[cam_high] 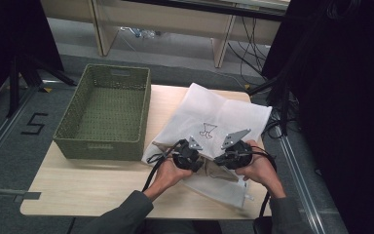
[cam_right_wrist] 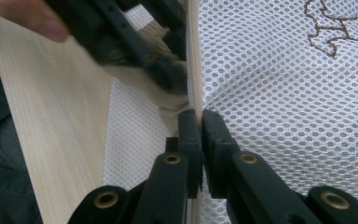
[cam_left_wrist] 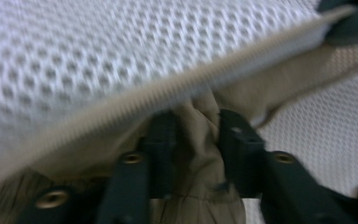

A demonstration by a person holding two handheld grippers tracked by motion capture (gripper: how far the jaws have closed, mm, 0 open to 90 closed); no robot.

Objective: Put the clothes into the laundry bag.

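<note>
While the white mesh laundry bag (cam_high: 214, 119) lies flat on the bench (cam_high: 78, 180), just right of the green woven basket (cam_high: 104, 112), the work looks barely halfway. The right gripper (cam_right_wrist: 198, 116) has its jaws pressed together on the bag's zipper edge (cam_right_wrist: 193, 56), holding the opening. The left gripper (cam_left_wrist: 196, 126) has its jaws pinching a fold of the beige garment (cam_left_wrist: 200, 154) at the bag's mouth. Whether the garment is going in or coming out, I cannot tell; most of it seems bunched at the opening, and the basket sits empty, so the main transfer is left to do.
</note>
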